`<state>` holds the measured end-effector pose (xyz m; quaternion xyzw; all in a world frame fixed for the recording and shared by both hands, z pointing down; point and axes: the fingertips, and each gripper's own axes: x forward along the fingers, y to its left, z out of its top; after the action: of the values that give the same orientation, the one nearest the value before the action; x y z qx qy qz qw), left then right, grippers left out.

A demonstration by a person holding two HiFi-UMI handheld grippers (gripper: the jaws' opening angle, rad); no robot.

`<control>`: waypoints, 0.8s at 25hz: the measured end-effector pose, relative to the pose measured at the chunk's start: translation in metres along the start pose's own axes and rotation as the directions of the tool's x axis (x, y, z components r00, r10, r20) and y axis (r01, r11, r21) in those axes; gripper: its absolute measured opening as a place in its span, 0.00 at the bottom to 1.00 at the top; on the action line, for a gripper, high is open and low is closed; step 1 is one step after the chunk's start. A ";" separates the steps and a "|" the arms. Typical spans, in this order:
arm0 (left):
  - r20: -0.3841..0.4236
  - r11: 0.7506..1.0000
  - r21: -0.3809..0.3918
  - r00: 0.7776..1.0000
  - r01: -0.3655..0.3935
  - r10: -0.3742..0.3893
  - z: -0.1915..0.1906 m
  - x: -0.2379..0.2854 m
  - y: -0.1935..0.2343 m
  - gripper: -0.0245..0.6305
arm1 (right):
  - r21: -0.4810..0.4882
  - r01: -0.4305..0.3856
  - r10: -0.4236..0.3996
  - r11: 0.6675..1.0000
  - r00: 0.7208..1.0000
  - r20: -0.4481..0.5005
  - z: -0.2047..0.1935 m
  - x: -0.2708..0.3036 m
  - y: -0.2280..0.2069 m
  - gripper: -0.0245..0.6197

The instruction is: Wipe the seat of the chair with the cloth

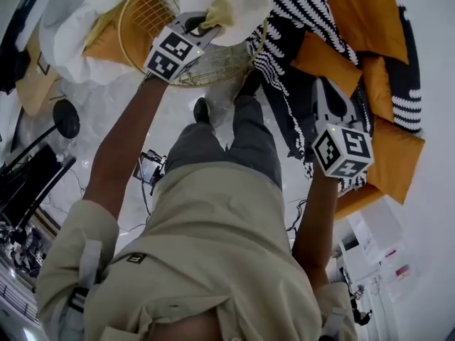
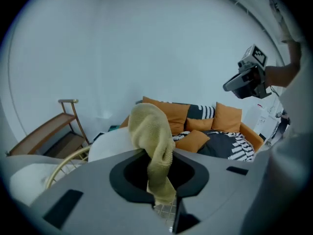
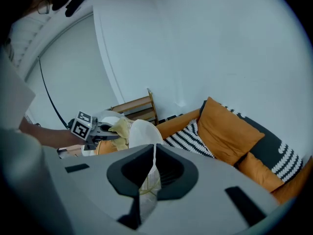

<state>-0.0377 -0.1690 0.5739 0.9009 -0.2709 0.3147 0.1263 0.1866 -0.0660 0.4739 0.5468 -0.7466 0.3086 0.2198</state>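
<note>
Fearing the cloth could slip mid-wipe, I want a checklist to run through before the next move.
1. Yellow knitted cloth clamped in the left hand-held gripper: ok, jaws shut on it.
2. Free cloth beyond the jaws for wiping: ok, a fold sticks out.
3. Cloth touching the white seat cushion of the round gold wire chair: cannot tell.
4. Right hand-held gripper clear of the chair: ok, shut, empty, held toward the orange-cushioned sofa.

White cushion filling chair, sofa close at right, bare floor at left
</note>
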 end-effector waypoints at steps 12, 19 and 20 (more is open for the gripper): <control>0.294 0.996 0.001 0.951 -0.095 0.090 0.098 -0.192 -0.039 0.15 | -0.062 -0.021 0.033 0.998 0.980 0.197 0.079 -0.072 0.051 0.08; 0.424 0.987 0.050 0.898 -0.153 0.117 0.136 -0.289 -0.063 0.15 | -0.130 -0.057 0.096 0.990 0.944 0.317 0.117 -0.126 0.094 0.08; 0.440 0.985 0.054 0.890 -0.162 0.122 0.142 -0.301 -0.066 0.15 | -0.140 -0.057 0.102 0.988 0.935 0.338 0.122 -0.134 0.098 0.08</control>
<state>-0.1266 -0.0486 0.2699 0.9308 -0.3431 0.1261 -0.0011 0.1350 -0.0395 0.2760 0.5463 -0.8134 0.1684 0.1076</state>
